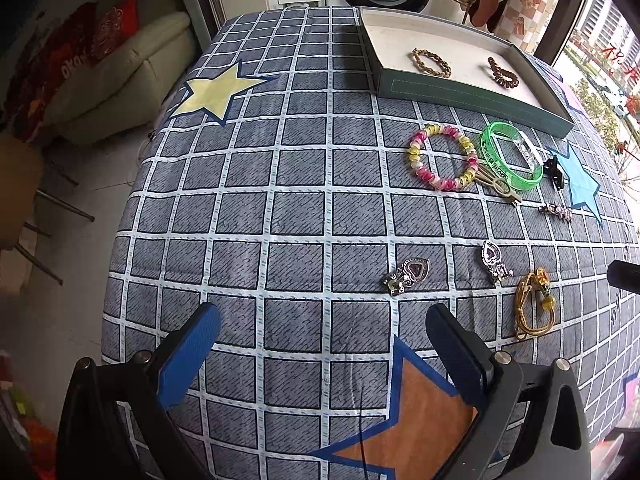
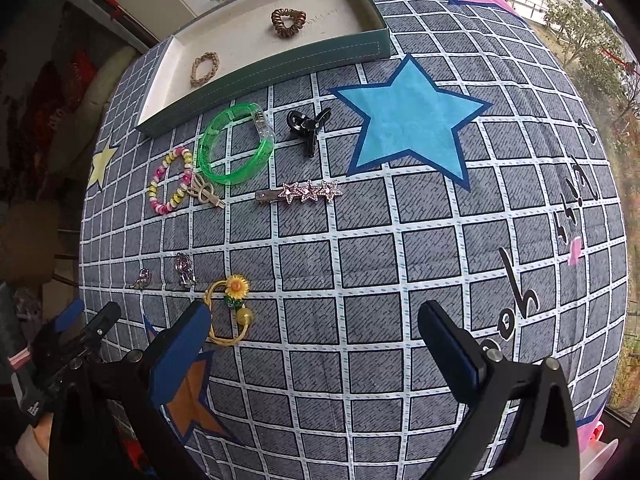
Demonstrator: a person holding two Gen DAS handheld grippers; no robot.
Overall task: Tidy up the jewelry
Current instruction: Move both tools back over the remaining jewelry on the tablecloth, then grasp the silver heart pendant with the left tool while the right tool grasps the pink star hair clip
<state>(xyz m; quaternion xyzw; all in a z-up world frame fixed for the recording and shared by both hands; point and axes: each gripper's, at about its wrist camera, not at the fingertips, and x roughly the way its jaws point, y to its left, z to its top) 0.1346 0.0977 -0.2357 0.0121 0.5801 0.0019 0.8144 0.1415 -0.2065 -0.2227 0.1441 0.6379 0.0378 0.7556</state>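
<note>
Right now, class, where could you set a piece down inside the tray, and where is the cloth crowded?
The tray floor is bare between the braided tie and coil tie. The cloth is crowded around the green bangle.

A green-walled tray (image 2: 256, 72) at the tabletop's far edge holds a braided tan ring (image 2: 204, 69) and brown coil tie (image 2: 289, 20). In front lie a green bangle (image 2: 236, 144), bead bracelet (image 2: 170, 180), black claw clip (image 2: 307, 128), star barrette (image 2: 304, 192), two heart charms (image 1: 412, 274) and a sunflower tie (image 2: 232, 304).
</note>
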